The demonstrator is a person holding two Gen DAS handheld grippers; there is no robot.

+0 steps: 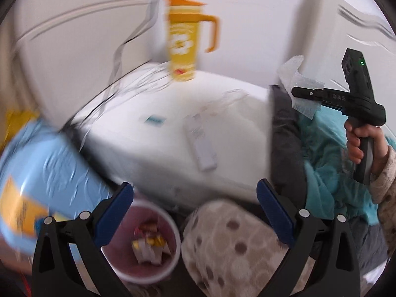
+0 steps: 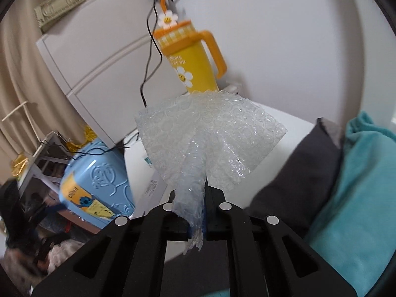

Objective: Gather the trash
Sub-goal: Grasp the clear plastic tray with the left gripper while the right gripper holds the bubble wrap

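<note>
My right gripper [image 2: 195, 193] is shut on a clear sheet of bubble wrap [image 2: 210, 133] that fans out above its fingers; the gripper and wrap also show at the right of the left wrist view [image 1: 307, 94], held in the air beside the white table [image 1: 158, 138]. My left gripper [image 1: 195, 198] is open and empty, above a round pink-lined bin [image 1: 148, 242] with several wrappers inside. A white flat packet [image 1: 200, 141] and a small teal scrap [image 1: 154, 120] lie on the table.
A yellow handled tumbler [image 2: 195, 59] stands at the table's back. A light blue case [image 2: 96, 185] sits at the left. Dark and teal blankets [image 2: 346, 173] lie at the right. A spotted fleece knee [image 1: 227, 242] is beside the bin.
</note>
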